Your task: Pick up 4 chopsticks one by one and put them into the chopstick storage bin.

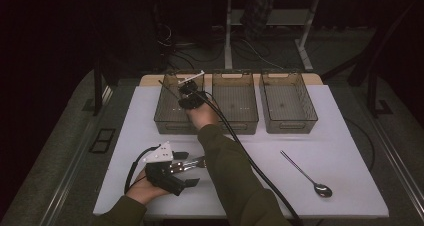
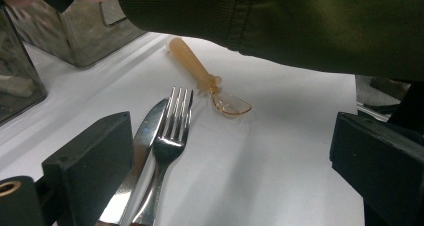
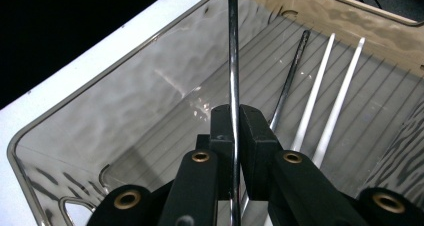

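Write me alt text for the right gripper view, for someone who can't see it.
The right tongs are shut on a thin metal rod, holding it upright over a smoky see-through bin. On the bin's ribbed floor lie two white sticks and one dark stick, side by side. The bin sits on a white table.

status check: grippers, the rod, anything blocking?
Right gripper shut on thin metal rod, over left bin. Left gripper open by fork and knife. Drop path looks clear.
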{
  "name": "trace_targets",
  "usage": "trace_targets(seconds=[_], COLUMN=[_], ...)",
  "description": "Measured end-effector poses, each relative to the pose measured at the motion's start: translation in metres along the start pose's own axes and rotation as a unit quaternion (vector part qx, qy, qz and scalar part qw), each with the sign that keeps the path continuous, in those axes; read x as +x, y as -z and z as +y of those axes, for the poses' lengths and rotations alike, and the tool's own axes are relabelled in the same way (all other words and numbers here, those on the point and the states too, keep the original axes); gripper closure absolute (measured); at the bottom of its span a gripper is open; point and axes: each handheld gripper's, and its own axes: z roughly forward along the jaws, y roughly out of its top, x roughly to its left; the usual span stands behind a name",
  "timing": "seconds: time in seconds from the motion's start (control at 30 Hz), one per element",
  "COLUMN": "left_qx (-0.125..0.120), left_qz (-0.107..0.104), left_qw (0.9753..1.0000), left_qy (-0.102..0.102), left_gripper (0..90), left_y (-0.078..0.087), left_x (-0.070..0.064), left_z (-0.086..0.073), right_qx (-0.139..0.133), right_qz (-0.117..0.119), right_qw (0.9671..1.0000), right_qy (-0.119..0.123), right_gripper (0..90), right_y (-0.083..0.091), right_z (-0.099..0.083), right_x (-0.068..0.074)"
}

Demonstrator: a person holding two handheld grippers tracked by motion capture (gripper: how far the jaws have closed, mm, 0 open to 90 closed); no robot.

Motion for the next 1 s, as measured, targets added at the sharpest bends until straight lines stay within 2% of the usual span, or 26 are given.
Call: trace_targets(seconds=[0.2,0.23,0.27,0.37,0.57,0.67,0.9,1.0], left_qx=[0.000,0.000,0.000,0.000,0.001,0.001,0.002,0.004], left_qz=[-0.001,-0.001,-0.001,-0.001,0.000,0.000,0.002,0.003], left_qw=[1.0000,1.0000,1.0000,1.0000,1.0000,1.0000,1.0000,1.0000], left_qy=[0.000,0.000,0.000,0.000,0.000,0.000,0.000,-0.002], left_gripper=[2.8,2.8,2.8,2.8,2.8,2.8,2.8,2.8], left_y=[0.000,0.000,0.000,0.000,0.000,0.000,0.000,-0.001], left_x=[0.000,0.000,0.000,0.000,0.000,0.000,0.001,0.001], left_z=[0.000,0.000,0.000,0.000,0.000,-0.001,-0.001,-0.001], right_qx=[0.012,0.010,0.009,0.005,0.008,0.008,-0.017,-0.030], right_qz=[-0.001,0.000,0.001,-0.001,0.012,0.025,0.046,0.051], right_qw=[0.9999,0.9999,0.9999,0.9999,0.9999,0.9996,0.9983,0.9977], right_qy=[0.008,0.008,0.009,0.009,0.009,0.007,0.031,0.031], right_gripper=[83.3,75.9,72.9,68.8,59.7,52.9,40.6,36.4], right_y=[-0.002,-0.002,-0.002,0.000,0.007,0.015,0.048,0.063], right_z=[0.000,0.000,0.000,0.001,0.002,0.002,-0.004,-0.008], right_x=[0.001,0.002,0.002,0.001,-0.001,-0.003,-0.008,-0.012])
